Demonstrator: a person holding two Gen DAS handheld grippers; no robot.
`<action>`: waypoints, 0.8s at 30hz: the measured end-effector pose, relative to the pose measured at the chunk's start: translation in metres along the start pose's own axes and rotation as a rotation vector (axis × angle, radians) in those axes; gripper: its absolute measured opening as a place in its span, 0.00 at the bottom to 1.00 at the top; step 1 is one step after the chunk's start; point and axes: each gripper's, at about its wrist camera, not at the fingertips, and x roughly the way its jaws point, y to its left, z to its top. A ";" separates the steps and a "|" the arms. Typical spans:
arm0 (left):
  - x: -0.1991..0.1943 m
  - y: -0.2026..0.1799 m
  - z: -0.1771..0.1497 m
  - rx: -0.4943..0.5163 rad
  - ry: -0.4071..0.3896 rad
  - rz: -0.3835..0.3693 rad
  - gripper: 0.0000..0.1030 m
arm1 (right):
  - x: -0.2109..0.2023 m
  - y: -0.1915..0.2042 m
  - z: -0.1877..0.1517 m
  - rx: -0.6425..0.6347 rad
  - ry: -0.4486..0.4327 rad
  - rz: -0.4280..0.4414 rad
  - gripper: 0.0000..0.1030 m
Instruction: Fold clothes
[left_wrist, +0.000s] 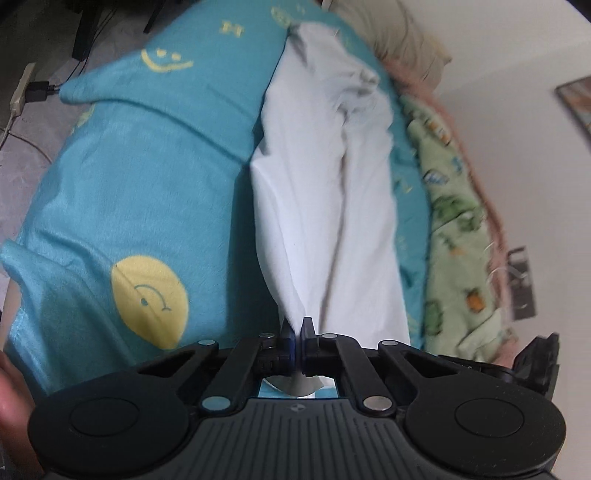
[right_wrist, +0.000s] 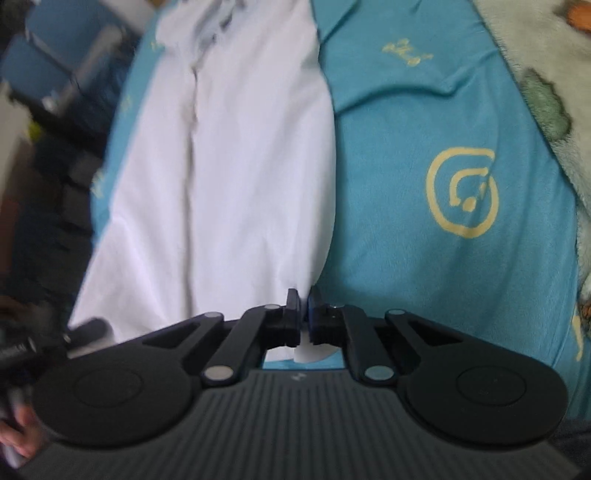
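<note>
White garment (left_wrist: 325, 192) lies lengthwise on teal smiley blanket (left_wrist: 147, 192) on the bed. Left hand-held gripper (left_wrist: 298, 330) clenched on one near corner, right hand-held gripper (right_wrist: 303, 301) clenched on the other; fabric bunched btwn fingers. Green fleece (left_wrist: 454, 229) beside blanket, wall side.

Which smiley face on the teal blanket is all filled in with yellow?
The big solid yellow smiley face beside the left gripper. The others on the teal fleece blanket are only outlines, like the small yellow outline smile far up.
</note>
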 end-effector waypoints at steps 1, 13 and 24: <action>-0.008 -0.002 0.002 -0.003 -0.030 -0.014 0.02 | -0.010 -0.002 0.002 0.021 -0.019 0.030 0.06; -0.113 -0.040 -0.030 -0.018 -0.210 -0.147 0.02 | -0.122 0.009 -0.020 -0.009 -0.243 0.202 0.06; -0.168 -0.022 -0.077 -0.039 -0.253 -0.168 0.02 | -0.154 -0.017 -0.088 0.053 -0.315 0.267 0.06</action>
